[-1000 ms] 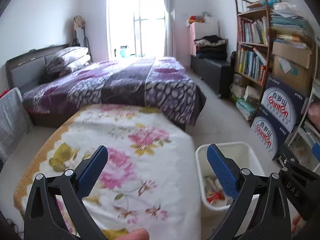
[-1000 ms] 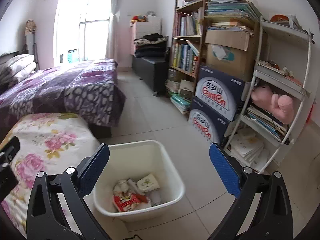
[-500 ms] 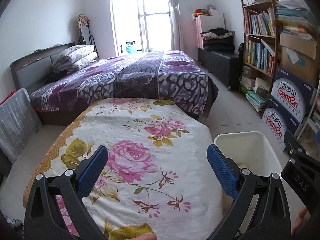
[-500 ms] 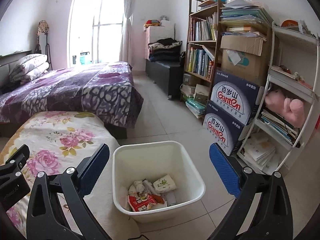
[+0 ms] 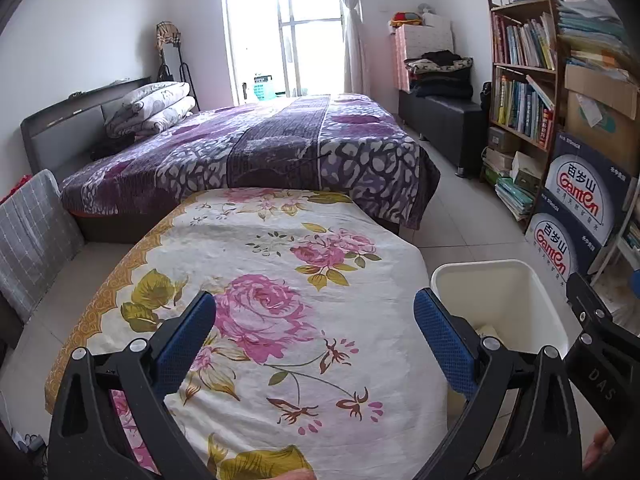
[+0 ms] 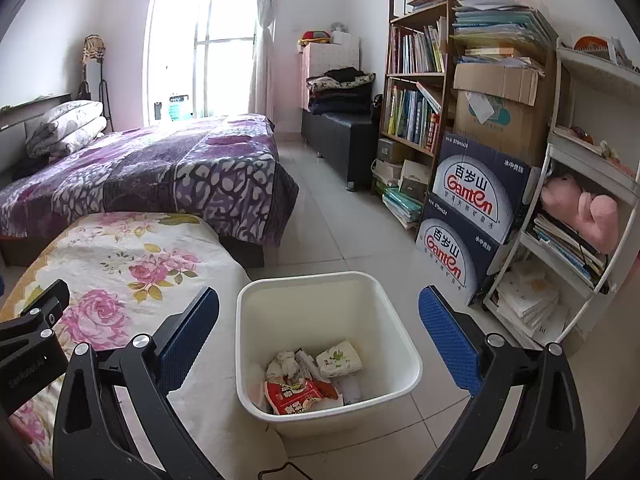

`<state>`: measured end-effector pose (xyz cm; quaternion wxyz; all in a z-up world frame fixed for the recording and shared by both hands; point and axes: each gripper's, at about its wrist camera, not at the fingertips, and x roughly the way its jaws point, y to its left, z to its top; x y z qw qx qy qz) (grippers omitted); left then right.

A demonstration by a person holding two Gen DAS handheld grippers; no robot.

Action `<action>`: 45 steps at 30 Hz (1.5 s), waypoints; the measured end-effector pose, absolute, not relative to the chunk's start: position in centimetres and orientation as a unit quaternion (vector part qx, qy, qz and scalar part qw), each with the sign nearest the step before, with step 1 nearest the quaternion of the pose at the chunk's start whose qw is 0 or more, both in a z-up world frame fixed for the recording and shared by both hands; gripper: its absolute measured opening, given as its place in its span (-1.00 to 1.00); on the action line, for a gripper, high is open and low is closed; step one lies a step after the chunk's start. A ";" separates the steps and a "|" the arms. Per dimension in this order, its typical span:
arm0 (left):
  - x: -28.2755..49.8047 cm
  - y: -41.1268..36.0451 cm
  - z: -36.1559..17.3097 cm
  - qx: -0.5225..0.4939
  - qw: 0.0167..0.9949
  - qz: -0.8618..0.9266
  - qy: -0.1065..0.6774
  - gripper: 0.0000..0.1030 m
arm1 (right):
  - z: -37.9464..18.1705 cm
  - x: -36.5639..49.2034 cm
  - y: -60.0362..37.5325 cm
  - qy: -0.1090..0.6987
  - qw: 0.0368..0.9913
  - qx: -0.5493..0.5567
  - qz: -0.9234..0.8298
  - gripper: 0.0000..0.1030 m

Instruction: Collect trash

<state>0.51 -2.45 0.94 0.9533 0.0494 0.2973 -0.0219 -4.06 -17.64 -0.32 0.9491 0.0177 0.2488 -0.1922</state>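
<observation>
Both grippers are gaping wide and empty: the left gripper (image 5: 314, 334) is hovering over the flowered cloth (image 5: 280, 280), the right gripper (image 6: 318, 330) over the white bin (image 6: 404, 344) of wrappers (image 6: 294, 394).

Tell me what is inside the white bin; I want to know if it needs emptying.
The white bin holds a red snack wrapper, crumpled tissues and a small floral tissue pack, filling only its bottom. Whatever lies beneath that litter is covered.
</observation>
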 end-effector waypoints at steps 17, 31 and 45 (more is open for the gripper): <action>0.8 -2.8 0.8 0.051 0.952 -0.023 0.303 0.87 | -0.8 -4.1 -17.7 0.261 0.946 0.017 -0.191 0.86; 0.9 -3.2 0.4 0.058 0.952 -0.025 0.300 0.87 | -1.0 -3.9 -18.1 0.270 0.944 0.018 -0.188 0.86; 0.9 -3.5 0.2 0.064 0.950 -0.055 0.300 0.75 | -1.2 -3.7 -18.4 0.278 0.941 0.019 -0.191 0.86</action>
